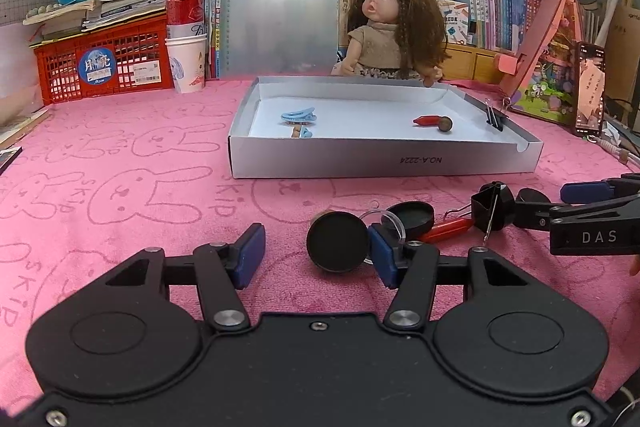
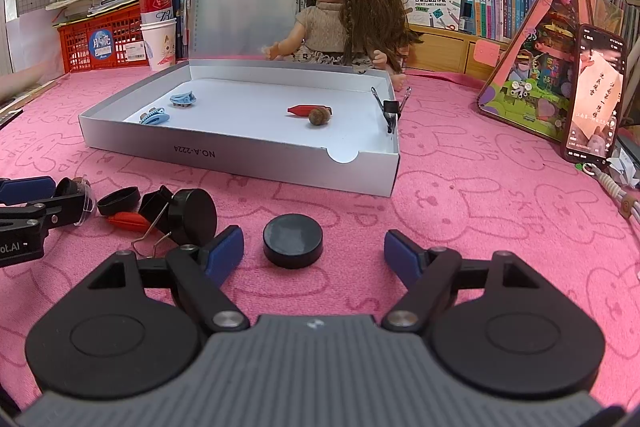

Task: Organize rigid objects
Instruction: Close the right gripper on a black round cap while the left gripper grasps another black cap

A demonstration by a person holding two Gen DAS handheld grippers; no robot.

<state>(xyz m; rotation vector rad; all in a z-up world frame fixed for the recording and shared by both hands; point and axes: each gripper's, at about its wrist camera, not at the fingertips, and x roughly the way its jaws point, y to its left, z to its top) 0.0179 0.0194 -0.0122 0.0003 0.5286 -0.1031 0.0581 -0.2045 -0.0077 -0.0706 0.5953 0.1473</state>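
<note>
While the left gripper [image 1: 316,253] stands unclenched beside an upturned disc, the right gripper [image 2: 314,253], jaws spread and empty, points at the flat black round puck [image 2: 293,241] centred just ahead, nearer it.

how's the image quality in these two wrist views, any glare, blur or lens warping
Left wrist view: sharp, evenly daylit; strong fisheye bends the white box front edge and darkens the corners; windows at upper left blown out; soft sheen on the translucent clipboard. Right wrist view: same warping, the phone leans at the edge; black puck crisp with a faint shadow; no motion blur.
</note>
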